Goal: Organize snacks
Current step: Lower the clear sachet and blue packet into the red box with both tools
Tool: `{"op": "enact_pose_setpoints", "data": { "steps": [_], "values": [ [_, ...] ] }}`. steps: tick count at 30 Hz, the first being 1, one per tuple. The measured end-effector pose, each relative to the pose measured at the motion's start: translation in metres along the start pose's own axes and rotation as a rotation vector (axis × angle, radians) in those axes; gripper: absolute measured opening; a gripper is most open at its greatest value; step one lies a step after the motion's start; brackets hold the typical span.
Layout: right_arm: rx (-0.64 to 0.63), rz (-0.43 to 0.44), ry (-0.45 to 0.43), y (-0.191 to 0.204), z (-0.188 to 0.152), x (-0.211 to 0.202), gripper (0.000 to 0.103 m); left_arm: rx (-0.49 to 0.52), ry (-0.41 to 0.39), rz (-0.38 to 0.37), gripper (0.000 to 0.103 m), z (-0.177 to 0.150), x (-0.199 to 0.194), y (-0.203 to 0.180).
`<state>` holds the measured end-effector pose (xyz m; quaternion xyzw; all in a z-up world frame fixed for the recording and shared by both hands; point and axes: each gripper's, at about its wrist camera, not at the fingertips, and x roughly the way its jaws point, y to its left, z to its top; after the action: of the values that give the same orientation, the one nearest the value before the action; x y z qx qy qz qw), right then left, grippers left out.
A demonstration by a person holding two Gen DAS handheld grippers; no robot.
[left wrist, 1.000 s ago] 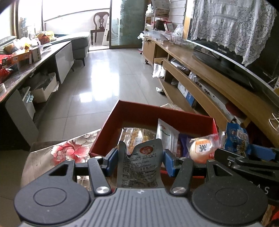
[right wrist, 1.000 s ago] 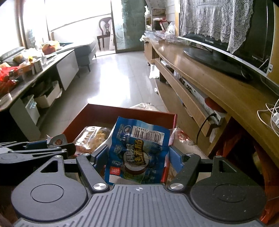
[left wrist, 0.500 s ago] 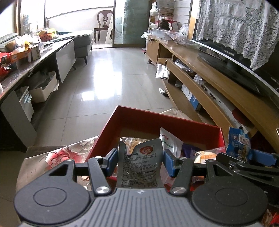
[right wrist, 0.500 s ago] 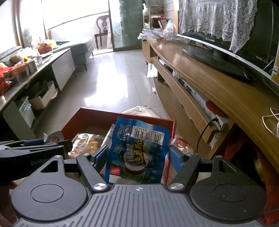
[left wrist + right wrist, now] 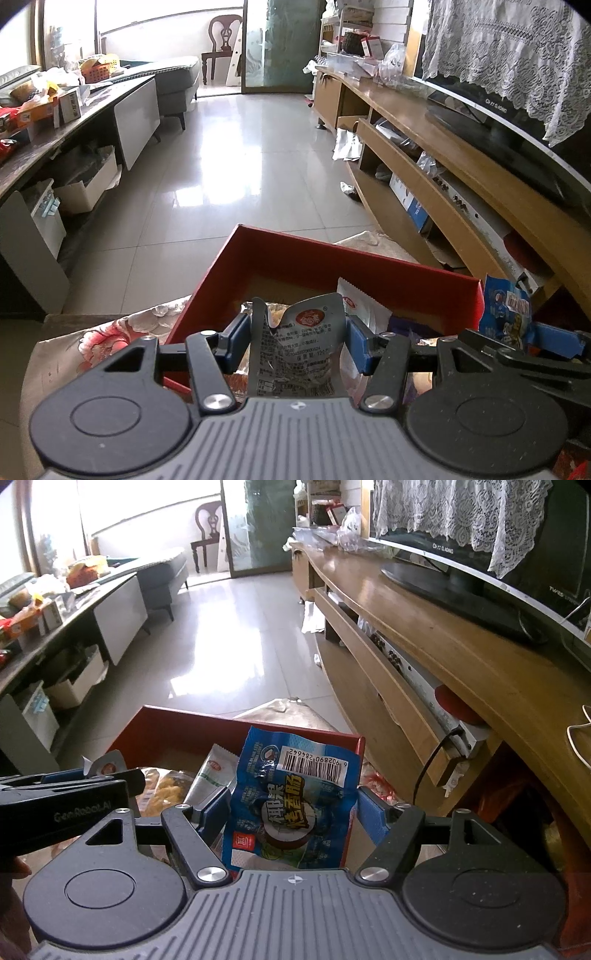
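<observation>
A red box (image 5: 280,254) (image 5: 173,727) with several snack packets inside lies just ahead in both wrist views. My left gripper (image 5: 297,345) is shut on a silver snack packet (image 5: 295,347) with a red round logo, held upright over the box's near side. My right gripper (image 5: 291,814) is shut on a blue snack packet (image 5: 295,797) with a barcode, held over the box's right part. In the left wrist view the blue packet (image 5: 508,314) and right gripper show at the right edge. The right wrist view has the left gripper (image 5: 66,794) at its left.
The box rests on a flowered cloth (image 5: 96,339). A long wooden TV cabinet (image 5: 461,672) with a television (image 5: 498,554) runs along the right. A dark counter (image 5: 55,136) crowded with goods lines the left. Shiny tiled floor (image 5: 229,147) stretches ahead.
Both grippers have moved forward over the red box, each keeping its packet. The box's far wall now sits lower in the views and the snacks inside are more hidden.
</observation>
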<state>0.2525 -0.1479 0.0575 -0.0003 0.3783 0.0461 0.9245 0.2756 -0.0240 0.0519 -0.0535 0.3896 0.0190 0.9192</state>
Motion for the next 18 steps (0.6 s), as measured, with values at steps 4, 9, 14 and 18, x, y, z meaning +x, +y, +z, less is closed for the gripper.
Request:
{"op": "enact_pose_setpoints", "data": {
  "steps": [4,9,14,18],
  "values": [
    [-0.002,0.000,0.005,-0.001,0.002,0.007,0.078,0.003,0.007,0.008,0.058,0.002,0.007,0.000],
    [-0.005,0.004,0.023,0.000,0.003,0.018,0.078,0.008,0.013,0.016,0.058,0.004,0.016,-0.001],
    [-0.012,0.002,0.043,0.000,0.002,0.029,0.078,0.012,0.026,0.027,0.058,0.005,0.027,-0.002],
    [-0.016,0.005,0.054,0.000,0.003,0.039,0.078,0.026,0.039,0.037,0.058,0.004,0.037,-0.004]
  ]
}}
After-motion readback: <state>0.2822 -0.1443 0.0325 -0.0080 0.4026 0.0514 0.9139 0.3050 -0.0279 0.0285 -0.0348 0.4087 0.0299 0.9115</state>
